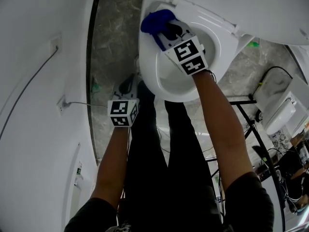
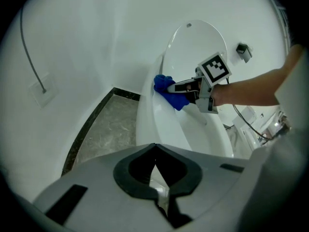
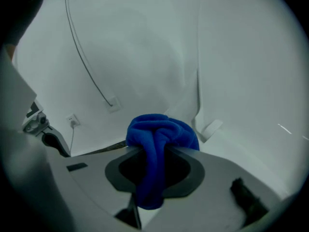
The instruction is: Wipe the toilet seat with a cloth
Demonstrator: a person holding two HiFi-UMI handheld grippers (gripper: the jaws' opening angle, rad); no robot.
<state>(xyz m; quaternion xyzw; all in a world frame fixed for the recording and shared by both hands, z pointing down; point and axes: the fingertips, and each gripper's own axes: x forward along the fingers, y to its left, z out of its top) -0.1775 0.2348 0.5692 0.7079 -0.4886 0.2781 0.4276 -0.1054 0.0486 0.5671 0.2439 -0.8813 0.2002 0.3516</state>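
Right claw [image 3: 155, 151] clamps a blue cloth [image 3: 161, 129], bunched ahead of its tips on the toilet seat [image 1: 146, 52]. Left claw [image 2: 155, 167] is closed and empty.

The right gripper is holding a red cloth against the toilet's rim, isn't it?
Not quite: the cloth is blue, not red. The right gripper view shows it pinched between the jaws of the right gripper, and the head view shows it against the rim of the toilet.
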